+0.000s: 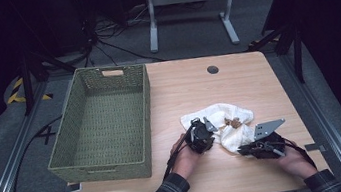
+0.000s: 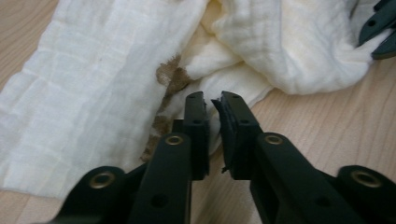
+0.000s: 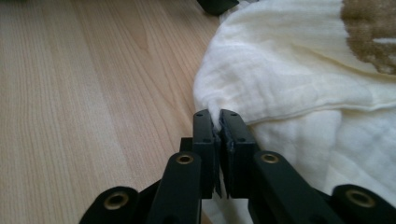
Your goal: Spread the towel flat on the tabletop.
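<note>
Nearest the person, at about five o'clock on the desk (image 1: 211, 181), the right hand-held gripper (image 3: 218, 115) was pressed together on the near edge of the cloth (image 1: 223, 125), a fold of the pale fabric caught between its tips. Just beyond it, toward six o'clock, the left hand-held gripper (image 2: 212, 100) sat with its jaws nearly together on the cloth's left edge; a thin layer of fabric seemed to lie between them, though the pinch was harder to confirm there. The cloth itself lay crumpled a little right of the desk's centre, cream-coloured with a few brown printed patches.

The step in hand looked like taking hold of two edges so the cloth could be lifted or spread. To do it well, each grip should hold one layer at the hem rather than a bunched fold, and the two hands should draw apart evenly and low, so neither edge slips free. A tug on the left side first would tell whether that grip really held.

Farther off, at nine to ten o'clock, stood the woven basket (image 1: 146, 110), green, rectangular, with cut-out handles. Nothing lay inside it, and it sat well apart from the cloth.
</note>
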A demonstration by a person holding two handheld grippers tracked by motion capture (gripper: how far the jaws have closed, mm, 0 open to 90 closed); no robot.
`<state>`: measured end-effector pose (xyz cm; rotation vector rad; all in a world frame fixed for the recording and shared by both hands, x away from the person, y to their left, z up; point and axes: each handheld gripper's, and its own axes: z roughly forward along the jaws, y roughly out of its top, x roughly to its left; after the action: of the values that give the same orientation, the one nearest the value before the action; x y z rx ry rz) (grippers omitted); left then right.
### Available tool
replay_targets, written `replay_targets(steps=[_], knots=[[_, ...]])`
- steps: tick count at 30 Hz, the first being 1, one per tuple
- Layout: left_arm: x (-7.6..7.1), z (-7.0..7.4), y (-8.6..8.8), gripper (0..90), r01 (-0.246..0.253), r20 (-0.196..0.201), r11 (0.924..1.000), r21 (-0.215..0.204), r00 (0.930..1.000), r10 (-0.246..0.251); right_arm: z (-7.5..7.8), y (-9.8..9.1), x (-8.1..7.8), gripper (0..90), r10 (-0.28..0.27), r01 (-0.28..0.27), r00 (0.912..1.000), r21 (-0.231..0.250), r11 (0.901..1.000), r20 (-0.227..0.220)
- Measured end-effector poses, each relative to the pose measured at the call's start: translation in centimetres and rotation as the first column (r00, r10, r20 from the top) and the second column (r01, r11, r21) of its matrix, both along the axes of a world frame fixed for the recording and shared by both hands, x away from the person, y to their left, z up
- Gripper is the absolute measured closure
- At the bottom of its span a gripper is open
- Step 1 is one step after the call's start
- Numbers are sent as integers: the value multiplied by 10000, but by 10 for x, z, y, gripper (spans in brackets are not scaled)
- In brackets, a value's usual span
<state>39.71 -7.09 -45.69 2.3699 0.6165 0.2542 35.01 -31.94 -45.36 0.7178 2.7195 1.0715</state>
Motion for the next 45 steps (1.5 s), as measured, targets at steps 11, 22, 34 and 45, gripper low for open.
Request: replay_targets(steps=[11,22,34,45], knots=[[2,18,18,871,-207,-499,9951,-965,9986,159,20,-29,1,876,-715,664,9960,901,9937,536],[6,31,46,872,-975,-624,9891,-1102,9939,910,33,-62,3,878,-1715,1590,9813,1343,9781,874],[17,26,61,866,-2413,-410,9695,-431,9700,2397,36,-101,4,878,-2803,2657,9546,1374,9542,1009],[-7,38,38,705,-827,-491,9898,-1162,9958,774,37,-95,4,711,-2812,2654,9504,1248,9560,1330]])
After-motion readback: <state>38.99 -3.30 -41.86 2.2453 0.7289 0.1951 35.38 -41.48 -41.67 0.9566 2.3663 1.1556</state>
